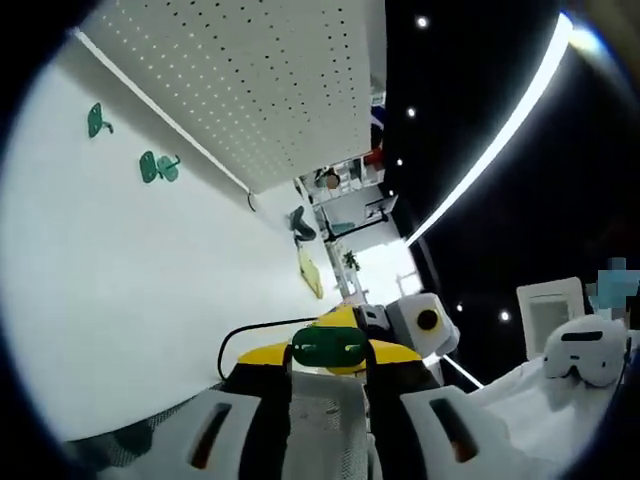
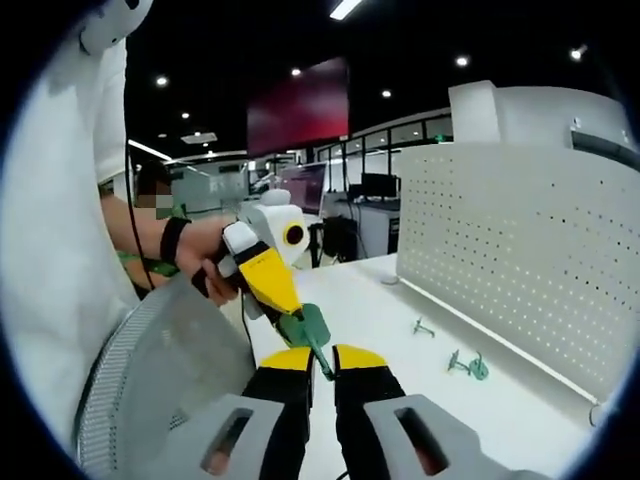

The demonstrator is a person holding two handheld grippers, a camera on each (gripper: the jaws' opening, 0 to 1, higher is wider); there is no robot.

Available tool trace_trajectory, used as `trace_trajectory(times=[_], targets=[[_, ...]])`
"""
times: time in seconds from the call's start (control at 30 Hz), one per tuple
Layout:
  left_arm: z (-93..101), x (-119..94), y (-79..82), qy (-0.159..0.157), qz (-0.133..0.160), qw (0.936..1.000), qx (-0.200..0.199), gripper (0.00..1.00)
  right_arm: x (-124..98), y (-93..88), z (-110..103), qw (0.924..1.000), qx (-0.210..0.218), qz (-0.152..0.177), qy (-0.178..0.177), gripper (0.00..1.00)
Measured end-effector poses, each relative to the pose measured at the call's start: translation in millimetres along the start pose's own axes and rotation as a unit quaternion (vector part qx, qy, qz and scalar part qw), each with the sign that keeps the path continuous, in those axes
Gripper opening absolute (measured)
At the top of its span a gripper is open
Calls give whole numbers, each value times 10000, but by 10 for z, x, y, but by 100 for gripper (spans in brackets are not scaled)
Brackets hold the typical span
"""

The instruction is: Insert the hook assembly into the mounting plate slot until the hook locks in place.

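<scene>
You held the two yellow-tipped grippers nose to nose above the white tabletop (image 2: 420, 300). In the left gripper view, your left gripper (image 1: 328, 362) had its jaws drawn nearly together on the dark green plastic mounting plate (image 1: 327, 347), which sat flat across the jaw tips; the yellow jaws of the other gripper met it from beyond. In the right gripper view, your right gripper (image 2: 322, 362) had its jaws closed to a thin gap, pinching the thin green stem of the hook assembly (image 2: 322, 357) just below that plate (image 2: 306, 325), while your left gripper (image 2: 262, 272) reached in from the upper left, held in a hand (image 2: 205, 262) with a dark wristband.

Two more small green plastic hook pieces (image 2: 467, 365) (image 2: 423, 327) lay on the table near the foot of the white perforated pegboard panel (image 2: 520, 240); in the left gripper view you could see them (image 1: 158, 167) (image 1: 97, 121) well apart from the grippers, beside the same panel (image 1: 260, 80).
</scene>
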State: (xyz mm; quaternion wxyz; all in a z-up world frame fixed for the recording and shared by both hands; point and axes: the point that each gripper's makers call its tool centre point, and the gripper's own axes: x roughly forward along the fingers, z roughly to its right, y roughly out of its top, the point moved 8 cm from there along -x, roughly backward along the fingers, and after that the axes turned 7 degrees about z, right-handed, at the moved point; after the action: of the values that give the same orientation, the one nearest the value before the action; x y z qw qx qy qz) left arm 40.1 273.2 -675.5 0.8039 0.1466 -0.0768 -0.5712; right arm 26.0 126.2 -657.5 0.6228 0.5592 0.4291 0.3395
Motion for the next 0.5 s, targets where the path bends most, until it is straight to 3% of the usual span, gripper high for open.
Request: trace_trajectory(times=[0.13, 0.37, 0.5], targets=[[-17, -4, 31, -145, 168, 9997, -106, 30, 25, 24, -36, 9999, -94, 7, 92, 1], [-1, -24, 51, -373, 437, 9982, 155, 31, 33, 61, -49, 9999, 81, 30, 66, 1], [9, -20, 69, -456, 589, 9943, 766, 27, 39, 54, -44, 9997, 197, -44, -108, 1]])
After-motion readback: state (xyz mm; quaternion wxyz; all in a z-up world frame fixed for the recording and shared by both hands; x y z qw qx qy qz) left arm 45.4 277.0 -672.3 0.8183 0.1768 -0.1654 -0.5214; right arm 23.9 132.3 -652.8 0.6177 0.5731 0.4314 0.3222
